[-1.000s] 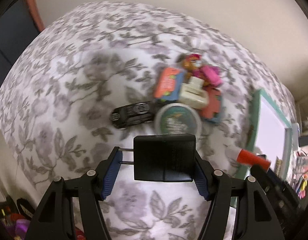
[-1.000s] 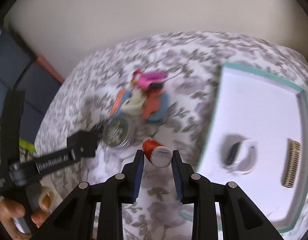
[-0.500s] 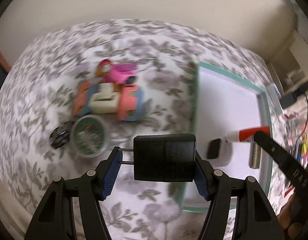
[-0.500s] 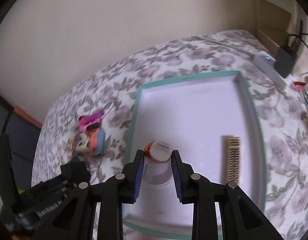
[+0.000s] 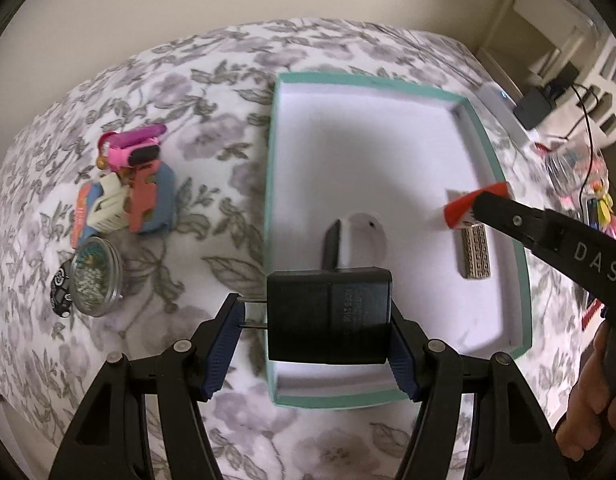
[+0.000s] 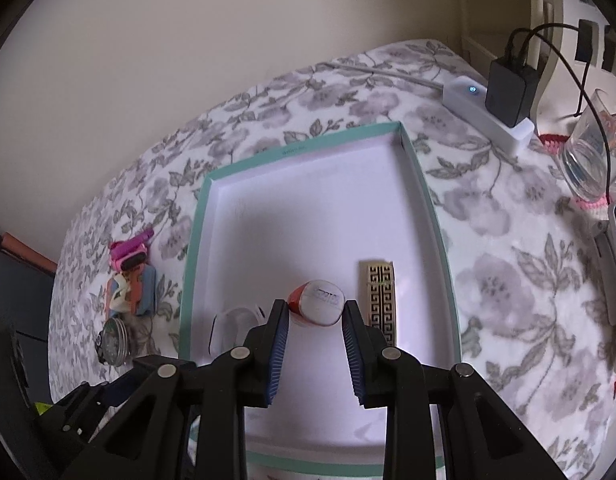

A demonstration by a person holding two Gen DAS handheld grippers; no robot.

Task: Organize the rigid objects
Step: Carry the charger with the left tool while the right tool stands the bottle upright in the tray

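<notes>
My left gripper [image 5: 315, 316] is shut on a black plug adapter [image 5: 347, 320], its two prongs pointing left, over the near left corner of the teal-rimmed white tray [image 5: 270, 200]. Further right over the tray [image 6: 190, 264], my right gripper [image 6: 315, 314] is shut on a small red and white tube [image 6: 319, 304]. The left wrist view shows that tube [image 5: 467, 208] too. Inside the tray lie a white and black case [image 5: 359, 240] and a gold patterned bar [image 6: 377, 296]. Left of the tray sits a pile of toys [image 5: 128, 192].
A round tin [image 5: 96, 276] and a black toy car [image 5: 60, 292] lie near the pile on the floral cloth. A white power strip with a black charger [image 6: 491, 108] and a glass [image 6: 591, 160] stand at the far right. A person's hand [image 5: 587, 420] holds the right gripper.
Both grippers have swung right, away from the toy pile, and now hang over the tray with the adapter and the tube still held.
</notes>
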